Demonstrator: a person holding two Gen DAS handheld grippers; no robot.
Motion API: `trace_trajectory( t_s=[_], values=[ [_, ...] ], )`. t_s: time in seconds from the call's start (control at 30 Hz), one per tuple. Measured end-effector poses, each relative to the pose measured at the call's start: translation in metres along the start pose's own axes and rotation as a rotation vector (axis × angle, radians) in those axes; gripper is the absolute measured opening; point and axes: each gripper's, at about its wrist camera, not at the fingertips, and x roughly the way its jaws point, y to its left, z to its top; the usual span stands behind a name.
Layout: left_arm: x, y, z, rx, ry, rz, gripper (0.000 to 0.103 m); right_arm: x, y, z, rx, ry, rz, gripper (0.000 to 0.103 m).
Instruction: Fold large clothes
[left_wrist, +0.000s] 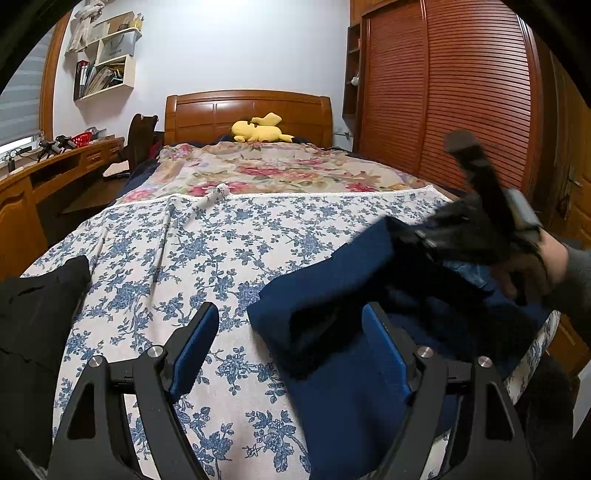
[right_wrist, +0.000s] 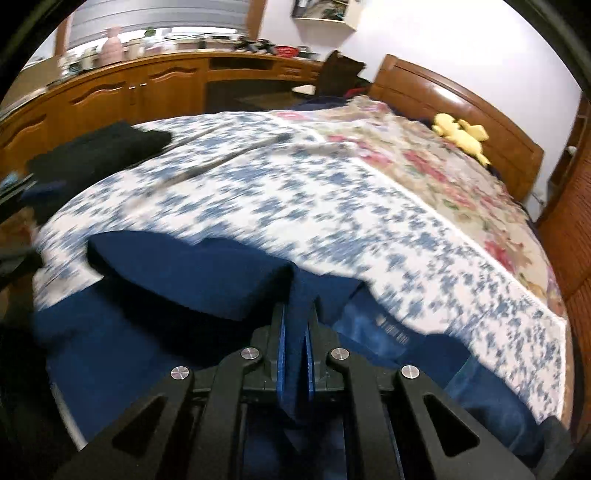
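Note:
A dark navy garment (left_wrist: 332, 280) lies bunched and partly folded on the near right of the bed, over a blue-flowered sheet (left_wrist: 221, 240). My left gripper (left_wrist: 291, 308) hovers open above the bed's near edge. The garment's left edge reaches into its gap and its right finger (left_wrist: 384, 350) stands against the cloth, but neither pad presses. In the right wrist view my right gripper (right_wrist: 297, 306) is shut on a raised fold of the navy garment (right_wrist: 192, 269). From the left wrist view the right gripper (left_wrist: 417, 236) is blurred, held by a hand (left_wrist: 546, 262) over the garment's far right.
A black garment (left_wrist: 37, 302) lies at the bed's near left corner. A yellow plush toy (left_wrist: 260, 129) rests by the wooden headboard, on a red-flowered cover. A louvred wooden wardrobe (left_wrist: 443, 92) lines the right side, and a wooden desk (left_wrist: 55, 166) the left.

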Motion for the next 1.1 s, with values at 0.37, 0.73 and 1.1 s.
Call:
trace_trajectory(
  t_s=[0.37, 0.73, 1.1],
  values=[
    [0.012, 0.001, -0.001, 0.007, 0.033, -0.006, 0.081, 0.051, -0.034, 0.030, 0.185, -0.002, -0.142, 0.046],
    [0.029, -0.009, 0.001, 0.008, 0.070, -0.015, 0.081, -0.013, -0.053, -0.033, 0.237, -0.025, -0.106, 0.048],
    [0.047, -0.029, 0.010, 0.061, 0.125, 0.022, 0.057, -0.089, -0.107, -0.137, 0.354, -0.022, -0.267, 0.048]
  ],
)
